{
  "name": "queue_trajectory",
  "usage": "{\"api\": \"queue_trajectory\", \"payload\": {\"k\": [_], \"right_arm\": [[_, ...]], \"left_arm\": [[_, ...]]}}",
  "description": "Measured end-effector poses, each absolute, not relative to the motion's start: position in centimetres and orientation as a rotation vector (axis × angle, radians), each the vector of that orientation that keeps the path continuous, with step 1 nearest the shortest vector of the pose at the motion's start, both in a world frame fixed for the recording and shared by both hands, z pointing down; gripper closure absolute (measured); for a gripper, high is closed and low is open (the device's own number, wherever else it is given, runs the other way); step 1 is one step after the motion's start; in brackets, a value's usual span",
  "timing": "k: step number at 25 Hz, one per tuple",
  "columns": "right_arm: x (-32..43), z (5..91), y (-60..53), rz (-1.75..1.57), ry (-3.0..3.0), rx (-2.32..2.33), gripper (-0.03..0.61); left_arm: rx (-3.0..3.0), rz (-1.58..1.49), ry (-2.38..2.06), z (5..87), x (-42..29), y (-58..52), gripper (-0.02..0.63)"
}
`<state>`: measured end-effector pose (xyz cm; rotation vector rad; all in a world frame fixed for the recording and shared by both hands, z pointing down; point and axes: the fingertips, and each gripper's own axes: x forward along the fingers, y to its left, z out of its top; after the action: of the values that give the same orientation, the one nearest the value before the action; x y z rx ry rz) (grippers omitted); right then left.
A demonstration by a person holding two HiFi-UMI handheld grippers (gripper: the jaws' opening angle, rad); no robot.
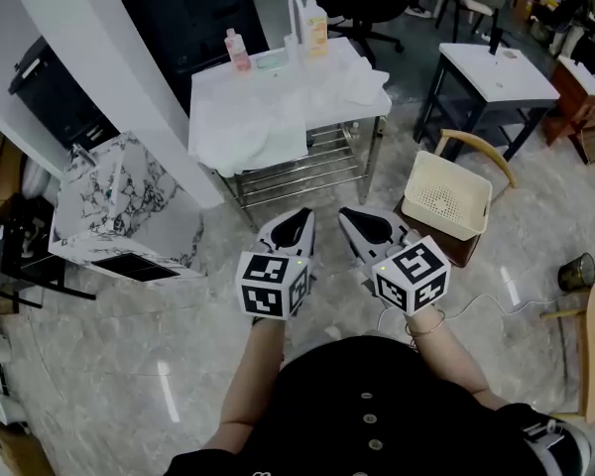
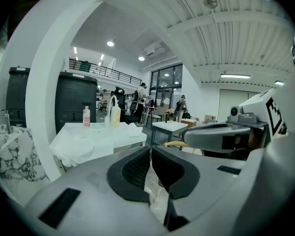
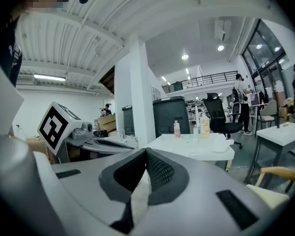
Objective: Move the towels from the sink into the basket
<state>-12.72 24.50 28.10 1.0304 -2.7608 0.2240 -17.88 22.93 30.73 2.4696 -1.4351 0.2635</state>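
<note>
White towels (image 1: 253,132) lie over the sink table (image 1: 372,102) at the top middle of the head view, one hanging over its front edge. Another crumpled towel (image 1: 362,79) sits at its right end. The cream basket (image 1: 446,194) stands on a low stool to the right of the table. My left gripper (image 1: 302,218) and right gripper (image 1: 349,216) hover side by side over the floor, well short of the table, both shut and empty. In the left gripper view the jaws (image 2: 150,154) meet, with the towels (image 2: 81,142) far ahead. The right gripper (image 3: 145,157) is likewise closed, with the table (image 3: 199,145) beyond it.
A faucet (image 1: 296,8), a pink bottle (image 1: 238,50) and a yellow bottle (image 1: 315,23) stand at the table's back. A white pillar (image 1: 109,58) and a marbled cabinet (image 1: 119,206) are at the left. A wooden chair (image 1: 481,152), dark table (image 1: 496,72) and black bin (image 1: 575,271) are at the right.
</note>
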Motion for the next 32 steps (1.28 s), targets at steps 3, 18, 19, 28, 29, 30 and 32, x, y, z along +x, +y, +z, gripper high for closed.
{"api": "queue_trajectory", "payload": {"k": [3,18,19,28,29,30,32], "right_arm": [[-13.2,28.6,24.1,0.232,-2.750,1.023,0.577],[-13.0,30.6,20.1,0.321,-2.682,1.109,0.432],[-13.0,30.8,19.6,0.333,-2.675,1.115,0.367],[-14.1,32.3,14.0,0.379,-2.709,1.008,0.310],[-14.2,32.4,13.0,0.380,-2.708,0.996,0.310],[-14.2,32.5,12.0,0.375,-2.706,0.989,0.310],[-14.1,32.4,9.8,0.361,-2.705,0.982,0.310]], "left_arm": [[2.485,0.262,-1.436,30.6,-18.4,22.4,0.591],[2.429,0.254,-1.422,32.7,-20.5,18.7,0.406],[2.426,0.261,-1.421,32.9,-20.6,18.3,0.400],[2.384,0.290,-1.431,34.6,-21.2,13.9,0.393],[2.380,0.293,-1.432,34.7,-21.2,12.9,0.394],[2.375,0.294,-1.435,34.8,-21.3,11.9,0.393],[2.368,0.291,-1.444,34.7,-21.2,9.7,0.393]]}}
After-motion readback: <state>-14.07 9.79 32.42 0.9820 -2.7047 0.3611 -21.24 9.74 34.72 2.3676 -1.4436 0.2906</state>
